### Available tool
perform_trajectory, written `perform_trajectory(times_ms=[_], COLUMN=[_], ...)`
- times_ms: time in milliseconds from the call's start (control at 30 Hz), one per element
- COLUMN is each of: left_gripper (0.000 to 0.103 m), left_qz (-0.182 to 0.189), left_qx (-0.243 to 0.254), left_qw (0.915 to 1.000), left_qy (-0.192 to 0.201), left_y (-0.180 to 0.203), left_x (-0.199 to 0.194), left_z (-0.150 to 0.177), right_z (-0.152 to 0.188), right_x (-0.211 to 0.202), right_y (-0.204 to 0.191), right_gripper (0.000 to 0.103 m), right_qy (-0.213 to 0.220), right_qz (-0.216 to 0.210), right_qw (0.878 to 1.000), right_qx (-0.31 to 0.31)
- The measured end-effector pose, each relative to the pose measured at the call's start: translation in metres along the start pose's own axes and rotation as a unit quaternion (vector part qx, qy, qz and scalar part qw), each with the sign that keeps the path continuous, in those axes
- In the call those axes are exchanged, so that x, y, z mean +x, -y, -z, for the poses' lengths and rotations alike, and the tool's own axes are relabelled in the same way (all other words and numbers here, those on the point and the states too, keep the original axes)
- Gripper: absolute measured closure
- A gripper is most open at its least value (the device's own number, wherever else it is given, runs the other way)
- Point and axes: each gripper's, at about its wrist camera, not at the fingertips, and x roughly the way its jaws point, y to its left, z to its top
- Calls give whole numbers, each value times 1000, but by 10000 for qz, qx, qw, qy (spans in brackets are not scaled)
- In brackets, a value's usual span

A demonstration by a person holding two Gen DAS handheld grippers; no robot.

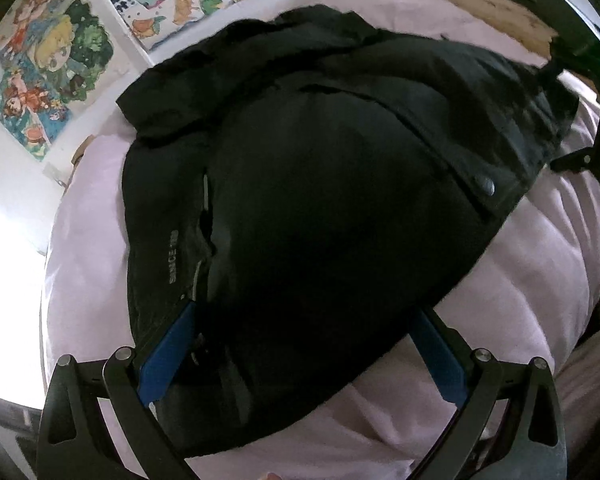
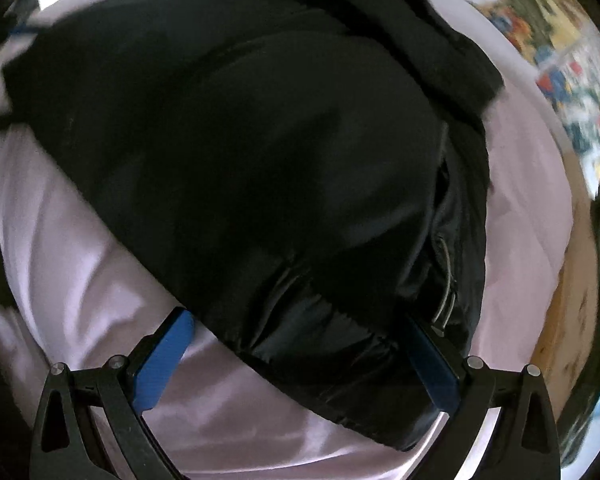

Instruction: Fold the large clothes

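- Strong daylight floods in left of the left gripper (image 1: 302, 344), blown out to pure white there.
- The black jacket (image 1: 320, 208) ahead of the fingers reads as a near-featureless dark mass — folds barely show.
- Soft sheen on the pale sheet (image 2: 84, 264) left of the right gripper (image 2: 300, 354).
- The right wrist view is motion-smeared, worst at its upper right rim.
- Both views are fisheye-bent with black corners.

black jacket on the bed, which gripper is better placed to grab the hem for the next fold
Probably the right gripper: its open jaws straddle the black jacket hem's edge on the pink sheet. The left gripper sits over the jacket's bulk.
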Motion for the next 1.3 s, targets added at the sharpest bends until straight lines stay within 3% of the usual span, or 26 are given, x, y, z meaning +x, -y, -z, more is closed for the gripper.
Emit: perform_trajectory(times_ms=[167, 333, 567, 900, 1067, 1300], left_gripper=[1, 1, 1, 1, 1, 1], left_qz=[-355, -824, -1159, -1314, -1294, -1523], left_qx=[609, 1221, 1483, 1147, 894, 903], left_qw=[9974, 9888, 9816, 9836, 9863, 9834], left_qy=[-115, -258, -334, -465, -490, -406], left_y=[6, 18, 16, -4, -6, -4], left_x=[6, 26, 39, 33, 29, 27], left_z=[12, 26, 31, 28, 27, 26], right_z=[9, 7, 7, 9, 19, 22], right_x=[4, 3, 7, 8, 9, 10], right_y=[-10, -10, -11, -15, -26, -33], right_gripper=[0, 0, 0, 0, 0, 0], right_qy=[-69, -48, -79, -79, 51, 162], right_qz=[300, 631, 746, 827, 1172, 1472], right_qw=[9983, 9968, 9954, 9931, 9846, 9795], right_qx=[-493, -484, -595, -829, -1295, -1363])
